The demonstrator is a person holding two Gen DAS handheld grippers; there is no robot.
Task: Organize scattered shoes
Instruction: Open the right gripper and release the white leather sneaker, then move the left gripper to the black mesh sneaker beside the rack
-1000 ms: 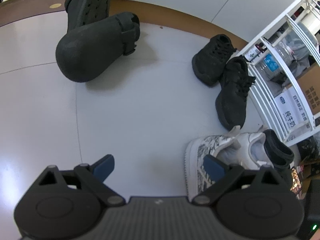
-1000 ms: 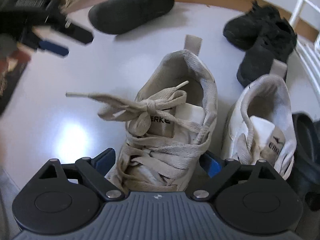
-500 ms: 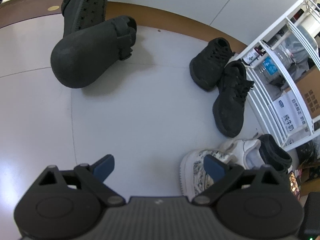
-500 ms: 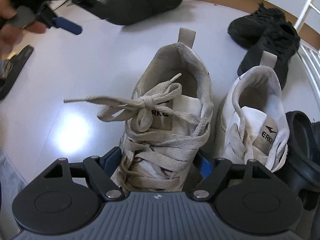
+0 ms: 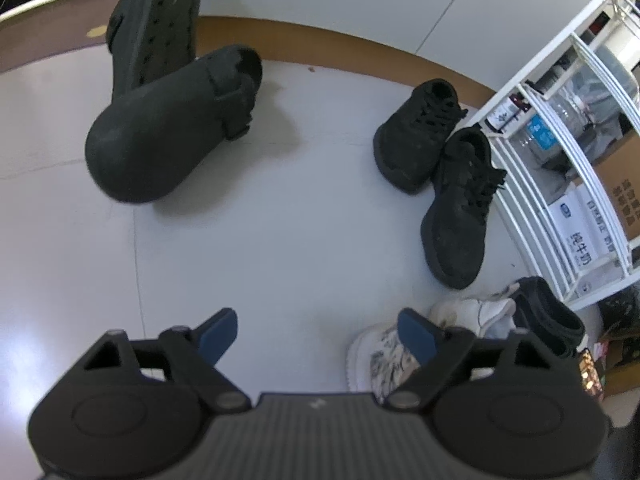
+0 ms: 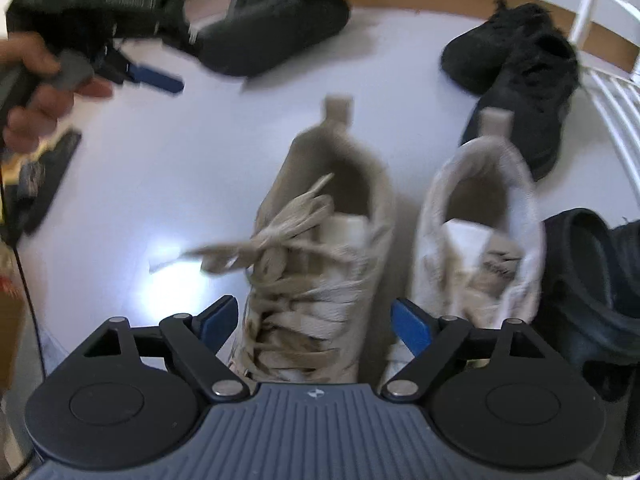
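Left gripper: jaws stood wide apart with nothing between them, hanging over bare pale floor at the lower middle of the left wrist view. In the right wrist view it appeared at the upper left, held in a person's hand.
Right gripper: jaws were spread, one blue pad on each side of the beige sneaker's laced front; whether the pads touched the shoe could not be told.
Beige sneaker: centre of the right wrist view, heel tab toward the top of the frame, a loose lace trailing to the left.
White sneaker: just beside the beige one on its right, pointing the same way.
Black clog: upper left of the left wrist view, lying on the floor, toe toward the lower left.
Second clog: above it at the top left, sole showing, leaning against the first clog.
Black lace-up shoes: a pair touching each other at the right of the left wrist view, near the brown skirting and next to the rack.
White rack: right edge of the left wrist view, holding bottles and boxes.
Dark slipper: right edge of the right wrist view, touching the white sneaker.
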